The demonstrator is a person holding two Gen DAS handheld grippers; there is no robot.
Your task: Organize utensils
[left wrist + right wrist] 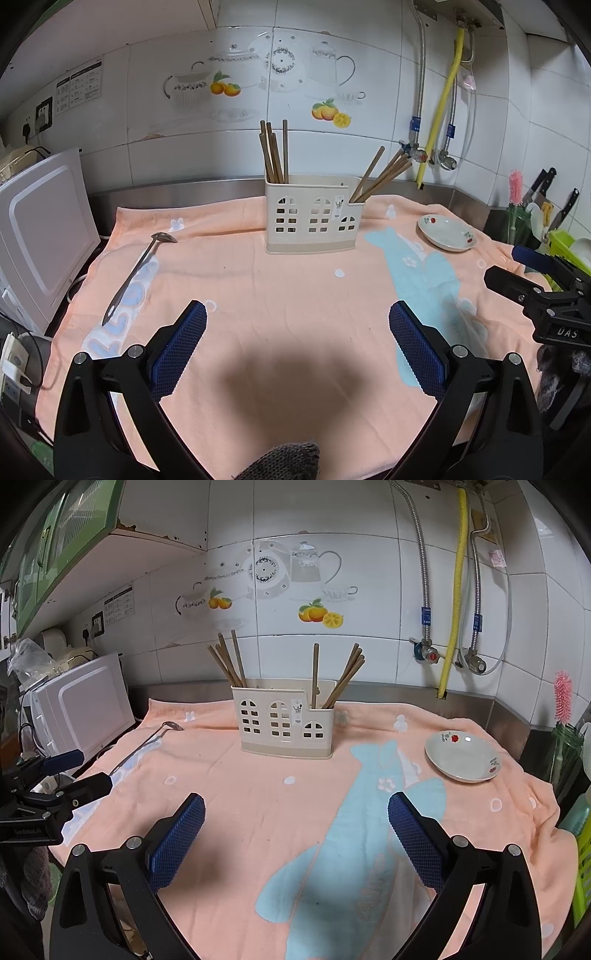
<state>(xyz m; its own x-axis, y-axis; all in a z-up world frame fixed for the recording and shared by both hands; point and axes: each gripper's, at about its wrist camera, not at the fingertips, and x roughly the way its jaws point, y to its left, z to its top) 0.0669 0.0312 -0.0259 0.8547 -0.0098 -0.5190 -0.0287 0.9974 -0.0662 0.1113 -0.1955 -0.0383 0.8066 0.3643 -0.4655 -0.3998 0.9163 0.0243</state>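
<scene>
Lying flat, slender metal ladle

Both tools wide apart, empty

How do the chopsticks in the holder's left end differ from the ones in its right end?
The left chopsticks stand nearly upright in the taller end of the utensil holder; the right chopsticks lean and fan out rightward from the lower end. The left bunch is tighter, the right looser. Both bunches are brown and wooden-looking.

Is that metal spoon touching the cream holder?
Apart. The left wrist view shows bare peach towel between the spoon and the holder.
</scene>
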